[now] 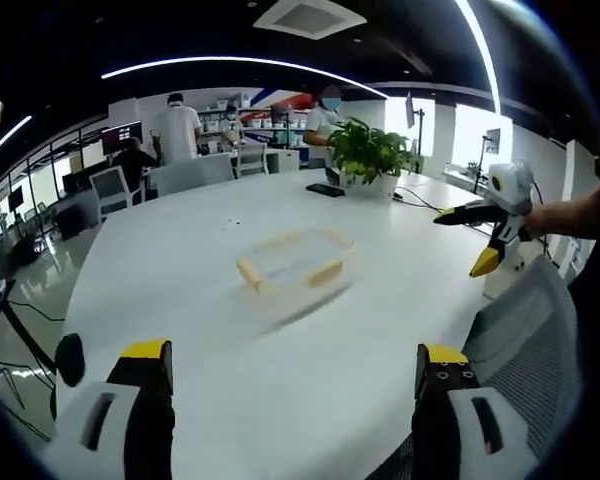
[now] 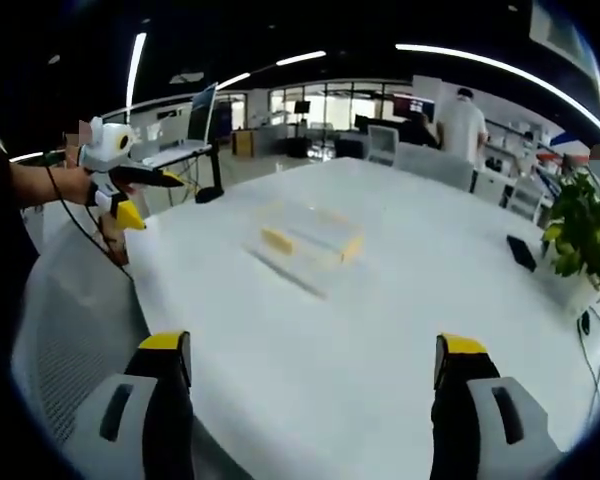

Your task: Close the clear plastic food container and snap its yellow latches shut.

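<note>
— Grippers were both held back from the work, were they? Start at the left.

— Left gripper [image 1: 292, 372] hung low over the near edge of the white table [image 1: 180, 290], its jaws spread wide with nothing between them; ahead of it, well apart, the clear food container [image 1: 295, 262] sat out on the bare tabletop, its yellow latches [image 1: 325, 272] showing along its sides; over to the right the right gripper [image 1: 485, 232] was raised in a hand at the table's edge, well clear of the box.

— And from the right gripper view?

— Much the same, mirrored; the left gripper [image 2: 130, 195] stood off at the left above a mesh chair back [image 2: 70, 330]; the container [image 2: 305, 240] lay mid-table with its latches [image 2: 277, 240] yellow against the white; the right gripper [image 2: 315, 385] sat low in front, jaws wide apart and empty; a potted plant [image 2: 585, 230] stood far right, and a person in a white shirt [image 2: 465, 122] beyond the table.

— Was the lid down?

— I couldn't tell; the box was too blurred and too clear to judge whether the lid was seated or the latches snapped.

— So which step?

— The approach, I'd say; nothing was touching the container; next, I'd judge, both grippers needed bringing in over the box, one to steady or press the lid flat, the other to push a latch down against the side until it caught.
</note>
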Motion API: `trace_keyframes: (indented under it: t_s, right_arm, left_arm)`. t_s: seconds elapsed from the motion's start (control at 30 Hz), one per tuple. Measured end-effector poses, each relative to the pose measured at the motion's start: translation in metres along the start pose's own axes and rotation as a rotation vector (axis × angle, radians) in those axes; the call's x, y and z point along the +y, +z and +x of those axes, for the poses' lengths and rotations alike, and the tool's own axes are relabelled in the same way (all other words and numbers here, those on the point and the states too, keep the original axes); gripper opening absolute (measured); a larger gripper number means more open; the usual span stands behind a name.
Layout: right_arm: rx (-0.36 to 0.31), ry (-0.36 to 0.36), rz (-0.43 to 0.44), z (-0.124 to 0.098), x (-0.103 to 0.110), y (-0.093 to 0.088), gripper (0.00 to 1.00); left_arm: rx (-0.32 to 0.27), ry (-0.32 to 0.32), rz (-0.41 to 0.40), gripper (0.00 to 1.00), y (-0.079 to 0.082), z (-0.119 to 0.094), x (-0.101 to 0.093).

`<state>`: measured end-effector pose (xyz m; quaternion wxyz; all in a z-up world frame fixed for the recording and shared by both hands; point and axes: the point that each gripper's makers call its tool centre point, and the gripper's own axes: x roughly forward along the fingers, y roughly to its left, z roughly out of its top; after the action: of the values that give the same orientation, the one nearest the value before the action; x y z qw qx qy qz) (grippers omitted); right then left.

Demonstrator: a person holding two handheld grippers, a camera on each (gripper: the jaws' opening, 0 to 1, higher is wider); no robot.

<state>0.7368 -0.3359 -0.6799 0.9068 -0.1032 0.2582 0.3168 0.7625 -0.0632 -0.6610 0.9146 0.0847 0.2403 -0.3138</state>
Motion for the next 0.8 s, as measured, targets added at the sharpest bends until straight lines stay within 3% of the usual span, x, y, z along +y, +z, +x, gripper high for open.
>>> trace_keyframes:
  t_s: [0.37,0.8]
  right_arm:
    - [-0.016,-0.003,-0.001,0.0027,-0.0043,0.0084,1.0]
    - [0.006,0.003,-0.023,0.0034,-0.003,0.0043,1.0]
  left_arm:
    - [-0.002,0.013,-0.004,0.99,-0.0002,0.0019,0.0063]
    - [0.004,0.012,0.001,0.99,-0.0023,0.0029,0.0053]
